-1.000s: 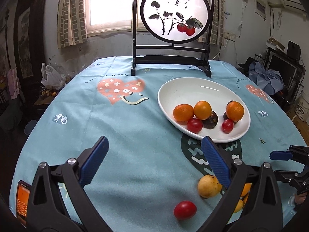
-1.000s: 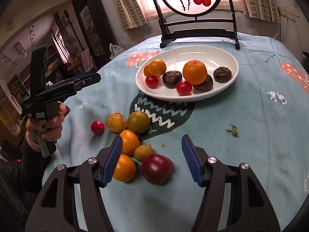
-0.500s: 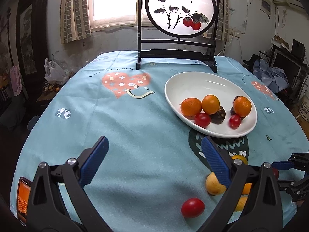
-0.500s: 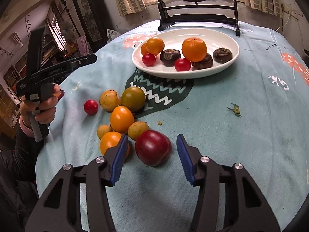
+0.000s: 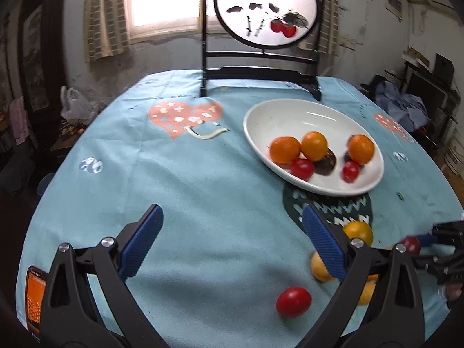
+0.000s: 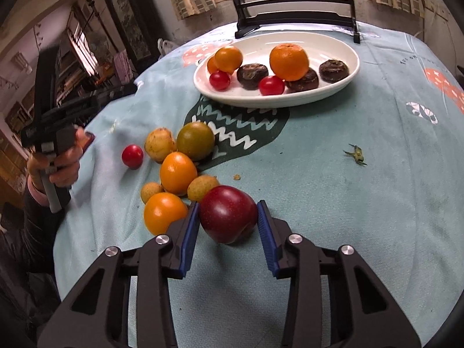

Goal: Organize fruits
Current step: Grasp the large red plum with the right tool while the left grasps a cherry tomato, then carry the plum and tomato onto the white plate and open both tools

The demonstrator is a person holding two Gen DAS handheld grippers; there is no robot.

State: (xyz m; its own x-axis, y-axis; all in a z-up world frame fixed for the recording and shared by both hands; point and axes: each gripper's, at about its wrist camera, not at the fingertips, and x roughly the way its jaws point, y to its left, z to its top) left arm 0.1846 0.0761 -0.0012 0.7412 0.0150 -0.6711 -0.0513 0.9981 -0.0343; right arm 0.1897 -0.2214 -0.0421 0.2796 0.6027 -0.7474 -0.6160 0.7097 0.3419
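My right gripper [image 6: 228,204] has its jaws closing, and both blue pads touch the sides of a dark red fruit [image 6: 229,220] on the blue tablecloth. Beside it lie loose oranges [image 6: 177,172], small yellow fruits [image 6: 160,143], a greenish orange [image 6: 195,140] and a cherry tomato [image 6: 132,156]. The white oval plate [image 6: 333,46] farther back holds oranges, cherry tomatoes and dark brown fruits. My left gripper [image 5: 230,217] hovers open over bare cloth, nothing between its fingers. The plate [image 5: 290,116] lies ahead to its right, and the cherry tomato [image 5: 293,301] lies low right.
A round painted screen on a black stand [image 5: 261,8] rises behind the plate. A phone [image 5: 36,290] lies at the table's near left edge. A green stem scrap [image 6: 356,154] lies right of the fruit pile. A hand [image 6: 63,159] holds the left gripper.
The right gripper has come forward over the dark red fruit, and its jaws have narrowed from wide apart to touching it. The left gripper stays open and nearly still.
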